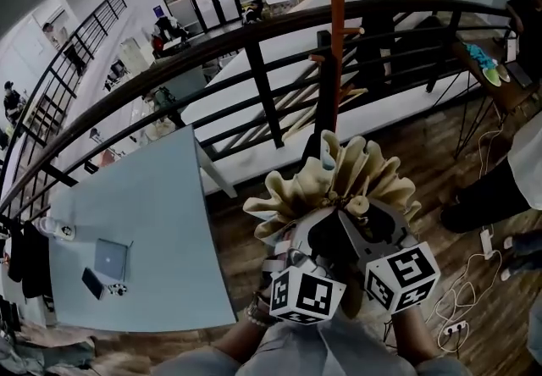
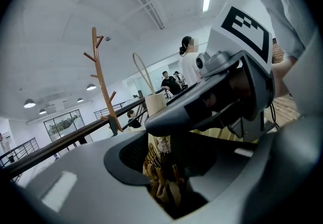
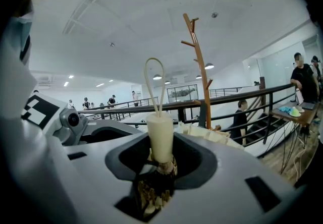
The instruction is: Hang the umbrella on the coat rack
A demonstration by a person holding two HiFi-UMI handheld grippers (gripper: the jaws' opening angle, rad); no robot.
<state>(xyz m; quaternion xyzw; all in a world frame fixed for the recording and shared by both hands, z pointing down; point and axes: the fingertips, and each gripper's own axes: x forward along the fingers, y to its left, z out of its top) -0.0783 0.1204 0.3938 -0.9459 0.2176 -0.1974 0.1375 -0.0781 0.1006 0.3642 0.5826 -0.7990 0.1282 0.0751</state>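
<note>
A folded cream umbrella (image 1: 343,173) is held in front of me, its pleated fabric fanned out past both grippers. In the left gripper view my left gripper (image 2: 164,157) is shut on the umbrella's bundled ribs (image 2: 160,172), with the cream handle (image 2: 155,103) and its cord loop (image 2: 143,72) beyond. In the right gripper view my right gripper (image 3: 159,170) is shut on the shaft just below the handle (image 3: 160,134). The two grippers (image 1: 318,235) (image 1: 366,222) sit side by side. The orange wooden coat rack (image 1: 335,35) stands straight ahead by the railing, apart from the umbrella.
A dark metal railing (image 1: 254,69) runs across behind the coat rack, with stairs beyond. A pale blue table (image 1: 152,205) with a laptop (image 1: 110,258) and a phone is at the left. A desk (image 1: 500,78) and floor cables (image 1: 461,298) are at the right. Several people stand farther off.
</note>
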